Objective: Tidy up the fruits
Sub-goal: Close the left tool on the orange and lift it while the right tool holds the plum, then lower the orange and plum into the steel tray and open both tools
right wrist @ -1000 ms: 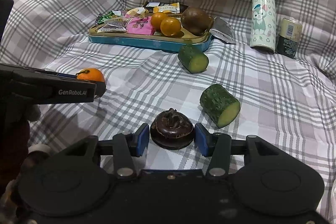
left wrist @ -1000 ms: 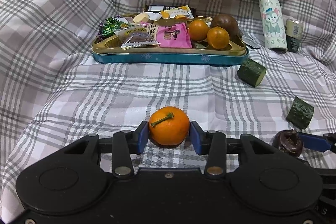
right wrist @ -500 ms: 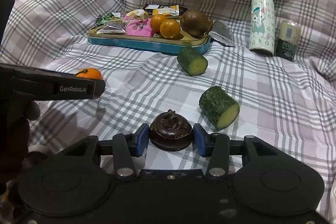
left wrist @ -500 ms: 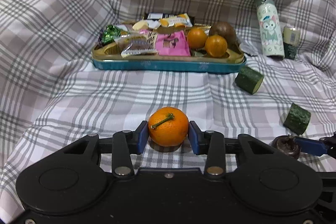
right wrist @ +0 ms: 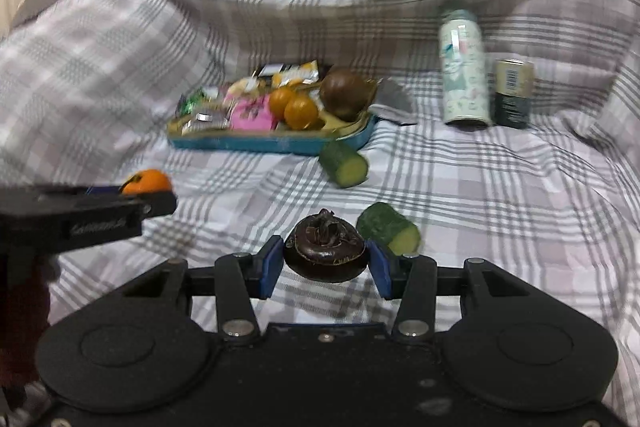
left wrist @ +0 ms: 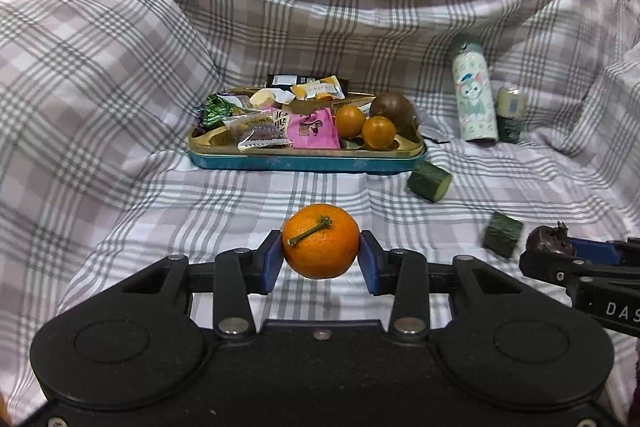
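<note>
the left gripper (left wrist: 321, 255) clamps a round, dimpled orange (left wrist: 321, 246); the right gripper (right wrist: 325, 263) pinches a dark, wrinkled fruit (right wrist: 325, 251). both are off the plaid cloth (left wrist: 200, 211). two rough green cucumber chunks (right wrist: 387, 227) (right wrist: 344, 163) lie ahead. beyond, a teal tin tray (left wrist: 304, 162) holds two oranges (left wrist: 364, 127), a brown fruit and snack packets.

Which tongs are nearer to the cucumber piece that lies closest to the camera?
Right. The right tongs, shut on a dark mangosteen, sit just left of that cucumber piece. The left tongs, holding a tangerine, are farther to its left.
</note>
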